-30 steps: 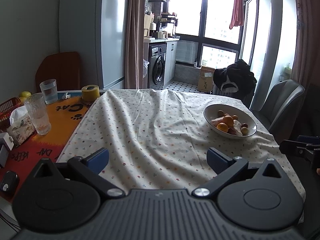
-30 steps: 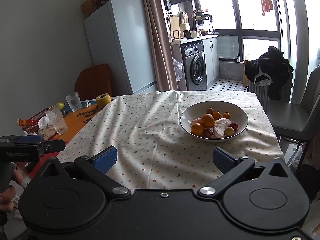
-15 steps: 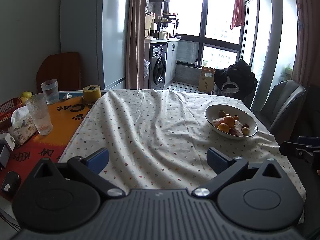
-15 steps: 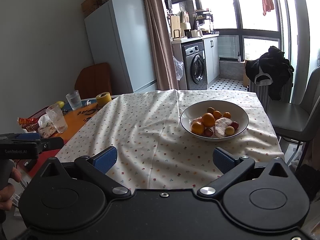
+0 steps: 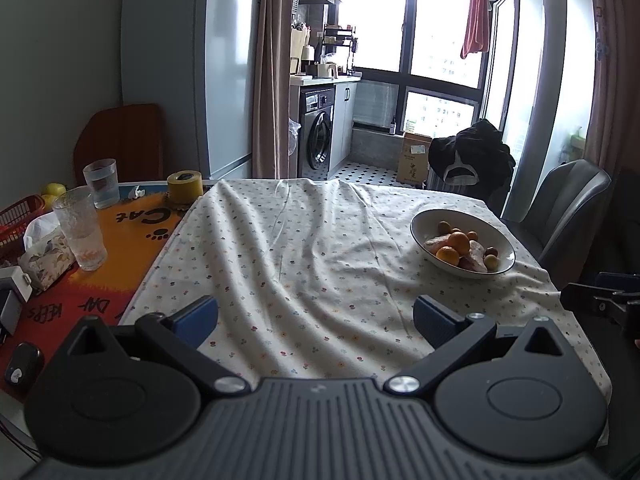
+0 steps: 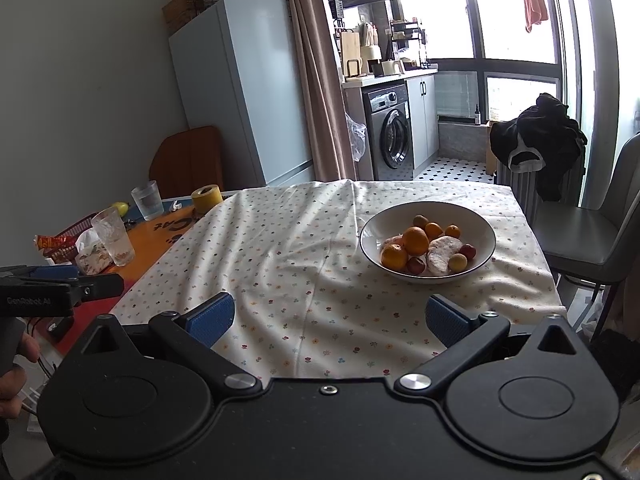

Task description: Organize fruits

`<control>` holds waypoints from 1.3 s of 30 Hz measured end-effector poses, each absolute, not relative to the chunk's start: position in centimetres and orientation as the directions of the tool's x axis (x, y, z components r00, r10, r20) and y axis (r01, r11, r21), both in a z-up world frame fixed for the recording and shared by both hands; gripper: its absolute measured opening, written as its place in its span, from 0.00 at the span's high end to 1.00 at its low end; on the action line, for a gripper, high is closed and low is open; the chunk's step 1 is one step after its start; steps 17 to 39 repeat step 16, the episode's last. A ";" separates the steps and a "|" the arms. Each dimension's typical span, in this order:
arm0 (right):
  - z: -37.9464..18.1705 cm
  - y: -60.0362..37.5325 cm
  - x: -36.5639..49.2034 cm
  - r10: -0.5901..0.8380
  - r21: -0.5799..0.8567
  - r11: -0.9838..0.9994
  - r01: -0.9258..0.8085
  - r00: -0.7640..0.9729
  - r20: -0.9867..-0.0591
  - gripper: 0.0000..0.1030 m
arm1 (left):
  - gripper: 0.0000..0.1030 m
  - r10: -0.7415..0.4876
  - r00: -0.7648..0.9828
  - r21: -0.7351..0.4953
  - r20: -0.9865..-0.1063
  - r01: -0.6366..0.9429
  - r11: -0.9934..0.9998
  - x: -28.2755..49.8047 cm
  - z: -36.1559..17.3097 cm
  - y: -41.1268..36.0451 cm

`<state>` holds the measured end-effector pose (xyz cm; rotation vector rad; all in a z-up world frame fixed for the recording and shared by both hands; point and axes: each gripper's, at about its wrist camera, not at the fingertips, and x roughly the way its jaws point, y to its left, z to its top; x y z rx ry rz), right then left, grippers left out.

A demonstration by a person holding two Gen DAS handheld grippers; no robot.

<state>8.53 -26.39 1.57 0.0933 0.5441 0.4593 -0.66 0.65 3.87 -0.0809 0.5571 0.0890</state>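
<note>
Right now both claws hang back at the near edge of the table, well short of the fruit. The left gripper [image 5: 316, 316] has its blue pads spread wide with only flowered tablecloth [image 5: 288, 256] between them, and the right gripper [image 6: 330, 318] is just as wide and just as empty. All the fruit in sight on the cloth sits gathered in the white bowl [image 6: 427, 210], toward the far right side: oranges [image 6: 415, 240], small reddish and yellowish pieces, and pale peeled-looking pieces among them. A couple of yellow-green fruits [image 5: 54, 189] also lie off at the far left, behind the glasses [image 5: 80, 226]. Holding both claws open and clear of the bowl reads as a neutral stance; it would suit a person about to reach in and sort, or one who has just let go of the last piece, and the pictures cannot settle which
</note>
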 end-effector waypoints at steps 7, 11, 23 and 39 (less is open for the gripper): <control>1.5 -26.3 8.5 0.441 0.203 0.897 -0.393 0.756 -0.484 0.00 | 0.00 0.058 0.845 -0.049 -0.532 -0.099 0.994 -0.7 4.0 0.5; 1.4 -26.3 8.6 0.441 0.203 0.897 -0.393 0.755 -0.485 0.00 | 0.00 0.056 0.851 -0.047 -0.522 -0.094 0.994 -0.9 4.0 0.4; 1.3 -26.2 8.7 0.440 0.202 0.897 -0.393 0.750 -0.494 0.00 | 0.00 0.046 0.852 -0.047 -0.521 -0.083 0.995 -1.0 4.1 0.2; 1.3 -26.2 8.7 0.440 0.202 0.897 -0.393 0.750 -0.494 0.00 | 0.00 0.046 0.852 -0.047 -0.521 -0.083 0.995 -1.0 4.1 0.2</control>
